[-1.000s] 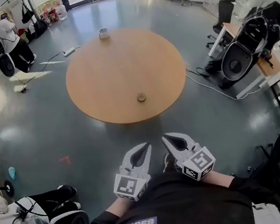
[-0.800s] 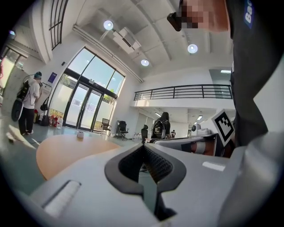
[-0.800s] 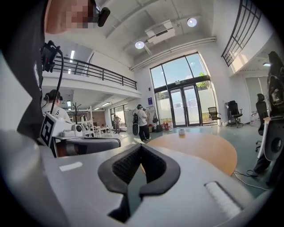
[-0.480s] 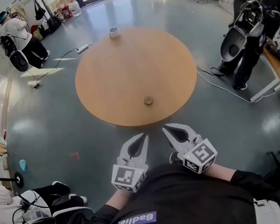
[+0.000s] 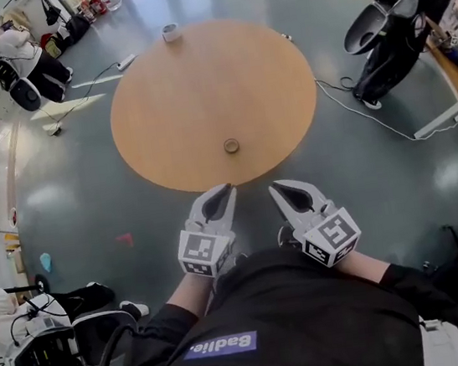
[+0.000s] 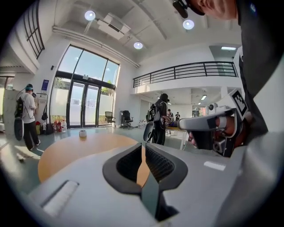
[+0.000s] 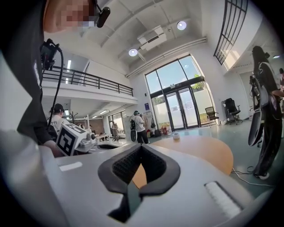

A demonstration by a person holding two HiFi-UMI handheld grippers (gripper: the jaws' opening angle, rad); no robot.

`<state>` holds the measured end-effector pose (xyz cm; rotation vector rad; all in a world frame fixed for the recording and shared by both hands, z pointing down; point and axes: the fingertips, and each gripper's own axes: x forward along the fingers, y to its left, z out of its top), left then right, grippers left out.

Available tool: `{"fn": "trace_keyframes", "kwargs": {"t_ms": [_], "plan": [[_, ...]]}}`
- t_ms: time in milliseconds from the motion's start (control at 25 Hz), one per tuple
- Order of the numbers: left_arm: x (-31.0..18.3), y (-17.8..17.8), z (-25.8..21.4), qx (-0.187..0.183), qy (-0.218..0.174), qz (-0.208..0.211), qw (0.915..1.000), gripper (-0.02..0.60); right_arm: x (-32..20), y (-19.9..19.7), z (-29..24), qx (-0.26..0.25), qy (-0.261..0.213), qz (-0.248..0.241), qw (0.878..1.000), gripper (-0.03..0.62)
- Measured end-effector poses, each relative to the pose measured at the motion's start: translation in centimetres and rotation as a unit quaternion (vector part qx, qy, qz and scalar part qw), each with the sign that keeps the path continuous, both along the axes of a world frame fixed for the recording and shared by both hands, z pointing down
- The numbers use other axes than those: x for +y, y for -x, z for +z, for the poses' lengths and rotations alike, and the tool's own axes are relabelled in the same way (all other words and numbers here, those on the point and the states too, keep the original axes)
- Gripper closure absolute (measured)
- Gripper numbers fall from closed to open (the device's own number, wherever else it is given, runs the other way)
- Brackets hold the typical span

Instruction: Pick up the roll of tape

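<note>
Our left tongs (image 5: 226, 188) are opening, only a crack so far, with nothing in them. Our right tongs (image 5: 273, 187) are closed and empty. The small brown ring of tape (image 5: 230, 145) lies ahead of both tips, apart from them, on the near part of the round wooden table (image 5: 199, 89). We think this is the reaching step. Next we need to go forward and open one pair wide enough to fit the ring. Only the head view shows the tape. The gripper views show just a white round thing (image 6: 82, 133) far beyond the tongs.
</note>
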<state>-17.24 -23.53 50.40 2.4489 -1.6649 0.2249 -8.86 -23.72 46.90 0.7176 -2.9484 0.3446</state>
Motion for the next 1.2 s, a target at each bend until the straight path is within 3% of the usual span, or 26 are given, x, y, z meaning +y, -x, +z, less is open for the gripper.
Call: {"fn": "trace_keyframes", "kwargs": {"t_ms": [240, 400, 640, 880, 1200], "plan": [[-3.1, -7.7, 3.1, -0.029, 0.024, 0.014, 0.9992, 0.506, -0.2, -9.4, 1.5, 0.002, 0.008, 0.017, 1.000, 0.589], [-4.2, -10.0, 5.2, -0.052, 0.039, 0.026, 0.9975, 0.503, 0.2, -12.6, 1.7, 0.007, 0.007, 0.030, 1.000, 0.589], [-7.1, -14.8, 13.6, -0.136, 0.094, 0.055, 0.9846, 0.503, -0.8, -20.2, 3.9, 0.013, 0.015, 0.058, 0.998, 0.589], [-10.4, -9.2, 19.3, -0.218, 0.154, 0.084, 0.9600, 0.495, -2.3, -18.0, 3.7, 0.032, 0.020, 0.084, 0.996, 0.589], [-15.8, -5.1, 23.1, -0.249, 0.202, 0.087, 0.9431, 0.483, -4.7, -17.6, 3.7, 0.061, 0.042, 0.111, 0.991, 0.589]]}}
